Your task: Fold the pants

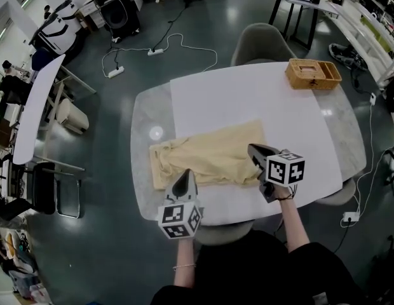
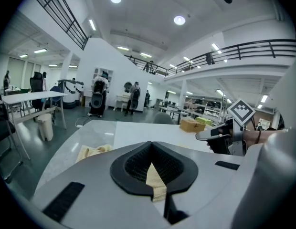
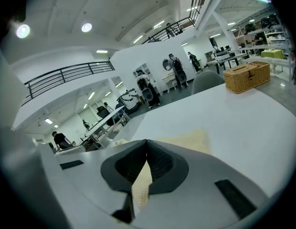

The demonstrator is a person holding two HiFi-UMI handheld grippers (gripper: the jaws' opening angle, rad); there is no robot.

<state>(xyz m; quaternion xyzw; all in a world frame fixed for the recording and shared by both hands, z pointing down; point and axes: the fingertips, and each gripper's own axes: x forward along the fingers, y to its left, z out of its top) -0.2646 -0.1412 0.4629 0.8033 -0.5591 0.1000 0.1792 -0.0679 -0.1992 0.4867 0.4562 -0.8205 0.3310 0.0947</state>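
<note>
Nearest: left gripper [image 1: 184, 178] and right gripper [image 1: 255, 150] at near edge of marble table [image 1: 145, 170], grey workshop floor [image 1: 114, 116] around.
Clamped shut on near edge of tan pants [image 1: 210, 156], one per side.

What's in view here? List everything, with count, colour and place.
table: one, grey marble, centre
sheet: one, white, over the table's middle and right
pants: one, pale yellow, flat on the table's near side
basket: one, tan wicker, table's far right corner
chair: one plainly seen, grey, beyond the table's far edge
power strips: two, white, on the floor beyond the table
desk: one, white, far left
left gripper: one, grey, shut on the pants' near edge
right gripper: one, grey, shut on the pants' right end
</note>
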